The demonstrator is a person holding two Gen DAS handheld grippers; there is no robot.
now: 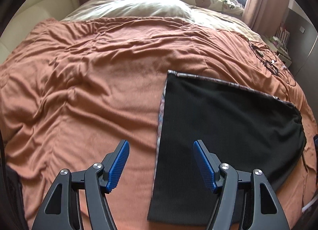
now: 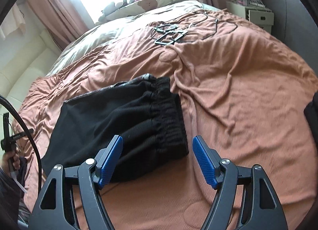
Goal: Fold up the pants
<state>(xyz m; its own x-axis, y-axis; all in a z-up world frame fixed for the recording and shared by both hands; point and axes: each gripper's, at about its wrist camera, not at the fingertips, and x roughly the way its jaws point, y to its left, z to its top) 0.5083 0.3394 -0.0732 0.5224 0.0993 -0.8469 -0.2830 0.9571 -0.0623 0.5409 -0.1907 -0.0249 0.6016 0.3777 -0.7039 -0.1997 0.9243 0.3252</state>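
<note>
Blue-padded fingers of the left gripper (image 1: 161, 164) and right gripper (image 2: 158, 160) hung spread wide and empty above an orange-brown bedspread (image 1: 89, 90) — nothing lay between either pair. Black pants (image 1: 218, 130), folded into a flat rectangle, rested on the spread beneath them, the elastic waistband (image 2: 167, 114) toward the right gripper. Any further fold would likely go best with both grippers pinching matching corners and keeping the edges aligned — cables (image 2: 173, 33) lay well clear.
</note>
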